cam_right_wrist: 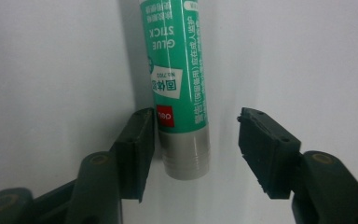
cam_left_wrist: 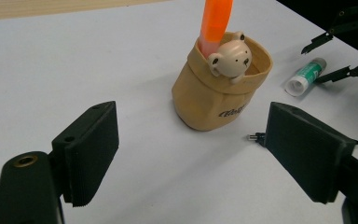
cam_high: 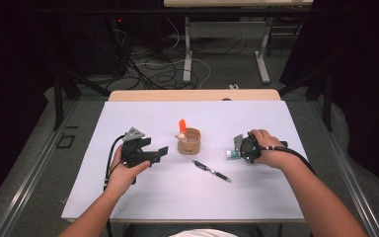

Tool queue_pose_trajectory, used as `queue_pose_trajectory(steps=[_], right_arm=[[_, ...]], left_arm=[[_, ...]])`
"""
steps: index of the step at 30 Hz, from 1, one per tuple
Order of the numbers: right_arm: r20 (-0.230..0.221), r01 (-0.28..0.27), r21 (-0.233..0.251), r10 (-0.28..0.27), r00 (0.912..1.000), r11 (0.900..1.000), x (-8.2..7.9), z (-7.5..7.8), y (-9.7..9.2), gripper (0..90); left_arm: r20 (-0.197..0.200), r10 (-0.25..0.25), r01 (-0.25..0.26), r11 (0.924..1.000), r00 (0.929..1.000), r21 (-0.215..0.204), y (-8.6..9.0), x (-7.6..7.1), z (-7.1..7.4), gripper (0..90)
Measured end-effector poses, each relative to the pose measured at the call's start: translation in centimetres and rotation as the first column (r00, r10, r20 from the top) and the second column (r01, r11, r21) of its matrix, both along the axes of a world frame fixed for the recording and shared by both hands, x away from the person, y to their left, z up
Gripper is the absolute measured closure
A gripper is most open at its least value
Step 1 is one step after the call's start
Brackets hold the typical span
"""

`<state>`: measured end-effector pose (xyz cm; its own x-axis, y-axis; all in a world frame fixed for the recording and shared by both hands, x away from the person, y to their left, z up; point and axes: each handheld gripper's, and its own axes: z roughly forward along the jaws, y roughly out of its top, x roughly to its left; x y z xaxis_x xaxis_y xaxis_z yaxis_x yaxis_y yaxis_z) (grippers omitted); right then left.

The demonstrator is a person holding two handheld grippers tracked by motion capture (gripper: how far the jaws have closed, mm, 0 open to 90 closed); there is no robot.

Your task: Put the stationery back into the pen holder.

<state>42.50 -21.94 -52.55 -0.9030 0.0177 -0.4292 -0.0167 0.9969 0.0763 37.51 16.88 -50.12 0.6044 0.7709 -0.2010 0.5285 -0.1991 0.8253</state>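
Currently: table (cam_high: 143, 197) white, bearing tan fabric pot (cam_left_wrist: 214, 100) upright, holding orange marker (cam_left_wrist: 214, 23) and bear figure (cam_left_wrist: 230, 58) | glue stick (cam_right_wrist: 179, 88) flat on table between right gripper (cam_right_wrist: 196, 144) jaws; one pad just beside it, other apart, not clamped | left gripper (cam_left_wrist: 191, 149) jaws wide, empty, aimed at pot | black pen (cam_high: 211, 171) loose.

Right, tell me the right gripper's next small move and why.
Probably close the right gripper a little further on the glue stick. The stick lies on the table between the jaws: one pad sits at its side, the other stands off with a gap, so it isn't gripped yet.
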Motion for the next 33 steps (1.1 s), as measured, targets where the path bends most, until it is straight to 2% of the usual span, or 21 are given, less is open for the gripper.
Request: queue_pose_trajectory(steps=[1,2,3,5,6,8,9,11,12,14,15,16,18,22,27,33], right_arm=[[0.002,-0.004,-0.001,0.004,1.0000,1.0000,0.0,-0.1,0.0,47.8],[0.025,-0.017,0.045,0.016,0.9996,0.9988,0.1,-0.5,0.0,49.3],[0.036,-0.024,0.068,0.022,0.9991,0.9974,0.1,-0.7,-0.1,50.7],[-0.014,-0.015,-0.013,0.015,0.9998,0.9998,0.1,-0.1,0.1,52.8],[-0.031,-0.018,-0.038,0.017,0.9994,0.9991,0.2,0.0,0.2,53.3],[-0.037,-0.018,-0.040,0.016,0.9992,0.9990,0.1,-0.1,0.2,55.5],[-0.034,-0.020,-0.033,0.019,0.9992,0.9993,0.1,-0.3,0.2,56.4],[0.028,-0.029,0.080,0.027,0.9992,0.9963,-0.1,-1.3,0.0,59.0],[0.013,-0.015,0.062,0.015,0.9998,0.9980,-0.2,-1.2,0.1,60.2],[-0.044,-0.021,-0.044,0.019,0.9988,0.9988,0.0,-0.4,0.3,61.5],[-0.054,-0.028,-0.064,0.024,0.9982,0.9976,0.0,-0.3,0.4,62.0],[-0.052,-0.016,-0.062,0.013,0.9986,0.9980,-0.1,-0.3,0.4,62.4],[-0.028,-0.046,-0.041,0.045,0.9986,0.9981,0.0,-0.5,0.4,63.6],[-0.031,-0.052,-0.072,0.050,0.9983,0.9961,-0.1,-0.5,0.5,64.8],[-0.018,-0.074,-0.085,0.072,0.9972,0.9937,-0.3,-0.5,0.6,65.1],[-0.017,-0.082,-0.079,0.081,0.9965,0.9935,-0.4,-0.5,0.6,65.1]], left_arm=[[0.001,-0.007,0.007,0.9999,1.0000,0.013,0.1,0.0,0.1,17.8],[-0.003,-0.005,0.005,1.0000,1.0000,0.007,0.1,0.0,0.1,17.8],[-0.002,-0.005,0.005,1.0000,1.0000,0.005,0.1,0.0,0.1,17.9],[-0.004,-0.001,0.001,1.0000,1.0000,0.004,0.1,0.0,0.1,17.9],[-0.001,-0.002,0.002,0.9999,1.0000,0.010,0.2,0.0,0.1,17.8],[-0.005,-0.001,0.001,0.9999,1.0000,0.013,0.2,0.0,0.1,17.8],[-0.003,-0.003,0.003,0.9999,1.0000,0.012,0.1,0.0,0.0,17.8],[-0.005,-0.002,0.002,0.9999,1.0000,0.013,0.1,0.0,0.0,17.9],[-0.005,-0.002,0.002,0.9999,1.0000,0.013,0.1,0.0,0.0,17.8],[-0.004,-0.002,0.002,0.9999,1.0000,0.013,0.2,0.0,0.1,17.8],[-0.005,-0.002,0.002,0.9999,1.0000,0.013,0.2,0.0,0.1,17.8],[-0.005,-0.002,0.003,0.9999,1.0000,0.014,0.2,0.0,0.1,17.8],[-0.007,-0.001,0.001,1.0000,1.0000,0.009,0.1,0.0,0.0,17.8],[-0.007,-0.001,0.001,1.0000,1.0000,0.007,0.1,0.0,0.0,17.8],[-0.004,0.004,-0.004,1.0000,1.0000,0.002,0.1,0.0,0.0,17.8],[0.004,0.005,-0.005,0.9999,1.0000,0.012,0.2,0.1,0.0,17.8]])
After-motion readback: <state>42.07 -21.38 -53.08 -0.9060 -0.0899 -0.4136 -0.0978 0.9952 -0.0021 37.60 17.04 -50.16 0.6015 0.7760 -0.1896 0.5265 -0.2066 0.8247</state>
